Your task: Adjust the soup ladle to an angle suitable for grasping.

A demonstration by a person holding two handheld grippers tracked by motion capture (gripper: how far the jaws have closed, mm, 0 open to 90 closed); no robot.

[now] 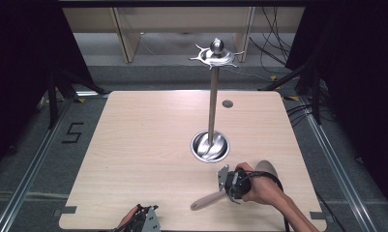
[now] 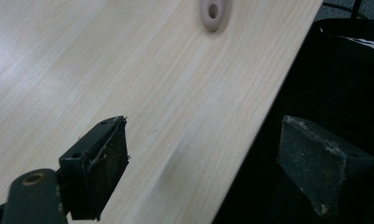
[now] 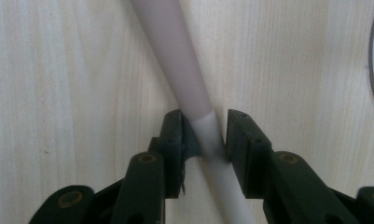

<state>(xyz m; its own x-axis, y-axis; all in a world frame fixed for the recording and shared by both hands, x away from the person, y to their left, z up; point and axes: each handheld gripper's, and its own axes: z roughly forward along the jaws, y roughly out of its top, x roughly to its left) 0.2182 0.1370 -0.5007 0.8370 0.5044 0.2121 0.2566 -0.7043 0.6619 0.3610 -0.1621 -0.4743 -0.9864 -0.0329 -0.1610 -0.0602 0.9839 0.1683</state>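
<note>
Two black jaws of my right gripper [image 3: 205, 140] pinch the pale beige, stiff, light-looking utensil handle [image 3: 175, 60] lying on the wooden table [image 1: 133, 145]; my left gripper [image 2: 203, 163] hangs spread, empty.

Pale wood table [image 1: 133, 159] stood on grey floor [image 1: 32, 145]; black curtains [image 1: 17, 58] flanked it, cables [image 1: 274, 48] trailing behind.

High view looks down over whole table [image 1: 133, 145]; both gripper views sit close above it, sharing the utensil [image 3: 175, 60].
</note>
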